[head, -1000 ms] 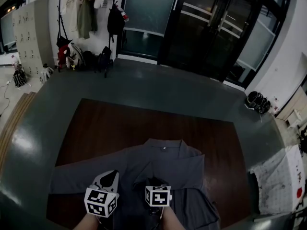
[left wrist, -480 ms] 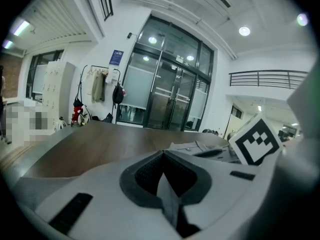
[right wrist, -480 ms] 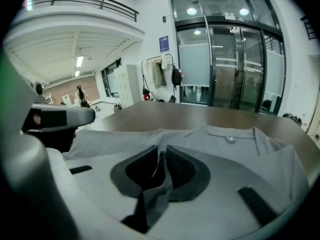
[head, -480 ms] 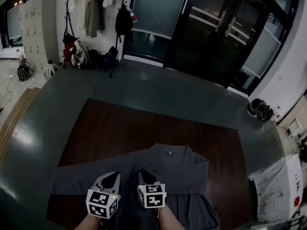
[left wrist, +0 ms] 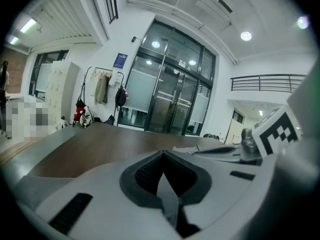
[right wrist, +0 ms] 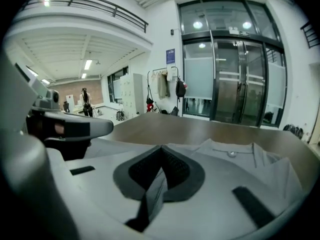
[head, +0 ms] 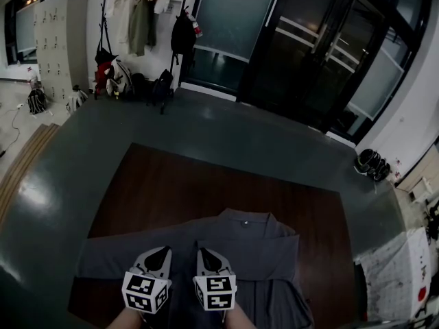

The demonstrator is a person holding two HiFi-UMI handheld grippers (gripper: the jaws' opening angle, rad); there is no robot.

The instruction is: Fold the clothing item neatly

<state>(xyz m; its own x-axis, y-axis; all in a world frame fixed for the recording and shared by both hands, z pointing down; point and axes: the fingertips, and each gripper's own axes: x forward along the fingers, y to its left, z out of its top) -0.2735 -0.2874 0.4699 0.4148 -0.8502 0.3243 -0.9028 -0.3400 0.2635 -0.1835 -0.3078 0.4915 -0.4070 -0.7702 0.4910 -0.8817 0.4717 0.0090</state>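
Note:
A grey button-up shirt point(head: 255, 244) lies on the dark brown table point(head: 171, 184), collar away from me, one sleeve point(head: 103, 258) stretched out to the left. My left gripper point(head: 160, 252) and right gripper point(head: 204, 254) hover side by side over its near part. The left gripper point(left wrist: 162, 156) is shut, a sliver of grey cloth between its pads. The right gripper point(right wrist: 161, 153) has just been closing and now pinches a fold of the shirt point(right wrist: 235, 159); the collar and a button lie beyond it.
Beyond the table, a coat rack point(head: 140, 12) with hanging clothes stands against the far wall, with bags point(head: 113, 77) on the floor beneath. Dark glass doors point(head: 309, 53) fill the back. Shoes point(head: 370, 163) and a patterned cloth point(head: 398, 273) lie at the right.
The right gripper has moved left across the shirt and risen, and now sits close beside the left gripper. The left gripper has barely shifted.

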